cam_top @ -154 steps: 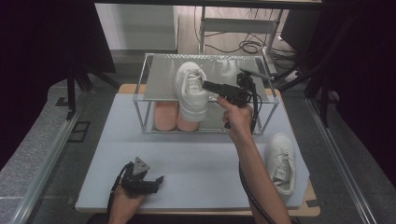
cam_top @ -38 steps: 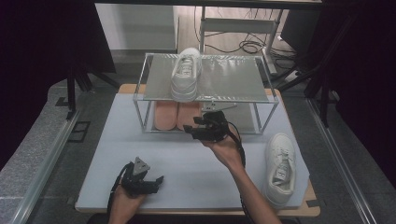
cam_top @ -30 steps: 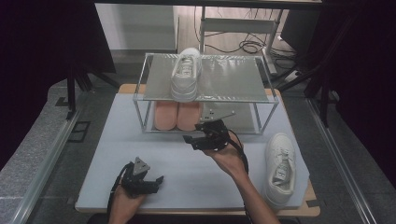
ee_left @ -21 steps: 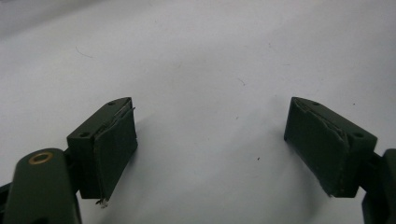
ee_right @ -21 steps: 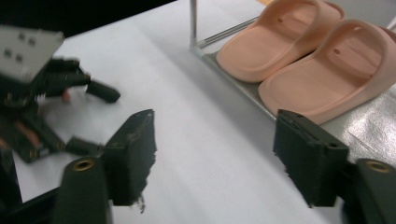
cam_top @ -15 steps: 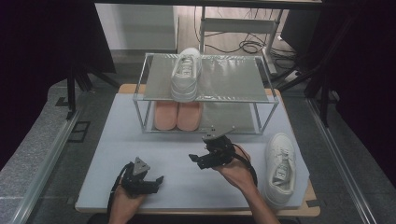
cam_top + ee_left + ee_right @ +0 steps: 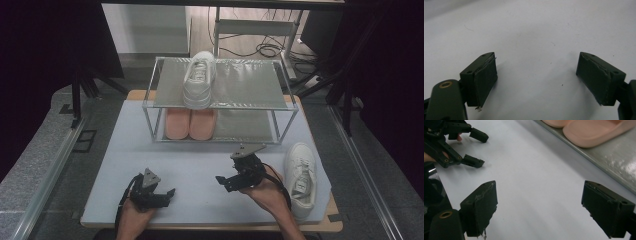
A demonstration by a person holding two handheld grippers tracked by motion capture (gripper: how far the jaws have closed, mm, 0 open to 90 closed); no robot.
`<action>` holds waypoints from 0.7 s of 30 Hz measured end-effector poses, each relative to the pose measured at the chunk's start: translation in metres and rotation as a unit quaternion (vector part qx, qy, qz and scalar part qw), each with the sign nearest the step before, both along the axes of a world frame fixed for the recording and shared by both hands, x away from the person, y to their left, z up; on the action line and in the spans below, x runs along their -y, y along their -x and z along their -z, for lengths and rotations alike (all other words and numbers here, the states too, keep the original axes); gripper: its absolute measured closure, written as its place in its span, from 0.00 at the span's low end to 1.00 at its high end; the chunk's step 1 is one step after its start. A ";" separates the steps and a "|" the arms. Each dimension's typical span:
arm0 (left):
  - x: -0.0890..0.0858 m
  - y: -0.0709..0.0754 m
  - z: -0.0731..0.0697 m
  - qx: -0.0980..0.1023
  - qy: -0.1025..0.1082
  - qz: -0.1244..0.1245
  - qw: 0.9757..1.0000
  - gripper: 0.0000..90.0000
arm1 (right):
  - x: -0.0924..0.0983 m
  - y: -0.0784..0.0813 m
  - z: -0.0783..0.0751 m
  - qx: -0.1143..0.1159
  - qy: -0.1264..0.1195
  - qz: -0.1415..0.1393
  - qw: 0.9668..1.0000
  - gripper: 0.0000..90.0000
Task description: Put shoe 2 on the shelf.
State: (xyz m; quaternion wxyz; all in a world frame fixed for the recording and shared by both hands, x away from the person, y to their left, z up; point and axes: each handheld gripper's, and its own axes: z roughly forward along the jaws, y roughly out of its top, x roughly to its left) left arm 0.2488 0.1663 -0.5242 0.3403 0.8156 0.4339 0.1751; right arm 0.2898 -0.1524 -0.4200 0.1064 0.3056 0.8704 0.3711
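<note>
One white sneaker (image 7: 197,80) stands on the top plate of a metal-framed rack (image 7: 240,85). Its mate (image 7: 300,172) lies on the white table mat at the right, just beside my right hand. A pair of pink slippers (image 7: 190,124) (image 7: 594,128) rests on the rack's lower plate. My right gripper (image 7: 223,184) (image 7: 540,186) hovers low over the mat in front of the rack, open and empty, jaws pointing left. My left gripper (image 7: 167,196) (image 7: 536,57) rests at the front left, open and empty, over bare mat. It is also in the right gripper view, the left gripper (image 7: 461,145).
The rack's lower plate (image 7: 614,167) edges the mat at the right of the right gripper view. The white mat (image 7: 200,160) lies between the rack and the front table edge. Black stands and cables surround the table.
The right gripper has let go of the sneaker on the top plate. It has drawn back and down to the front of the mat, open. The left gripper stayed put.
</note>
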 end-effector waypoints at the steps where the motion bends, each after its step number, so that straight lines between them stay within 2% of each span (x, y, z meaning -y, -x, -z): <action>1: 0.000 0.000 0.000 0.000 0.000 0.000 1.000 0.19 | 0.003 0.001 0.000 -0.006 -0.001 0.004 1.000 0.15; 4: 0.000 0.000 0.000 0.000 0.001 -0.001 1.000 0.19 | 0.011 0.005 0.001 -0.007 0.007 0.018 1.000 0.18; 9: 0.000 0.000 0.000 0.000 0.000 0.000 1.000 0.19 | 0.028 0.011 0.000 -0.008 0.013 0.042 0.999 0.37; 12: 0.000 0.000 0.000 0.000 0.000 0.000 1.000 0.19 | 0.042 0.016 -0.002 0.002 0.021 0.052 0.998 0.49; 15: 0.000 0.000 0.000 0.000 0.000 0.000 1.000 0.19 | 0.053 0.018 -0.003 0.002 0.024 0.063 0.998 0.59; 21: 0.000 0.000 0.000 -0.001 0.001 -0.001 1.000 0.19 | 0.079 0.022 -0.006 0.001 0.027 0.097 0.995 0.82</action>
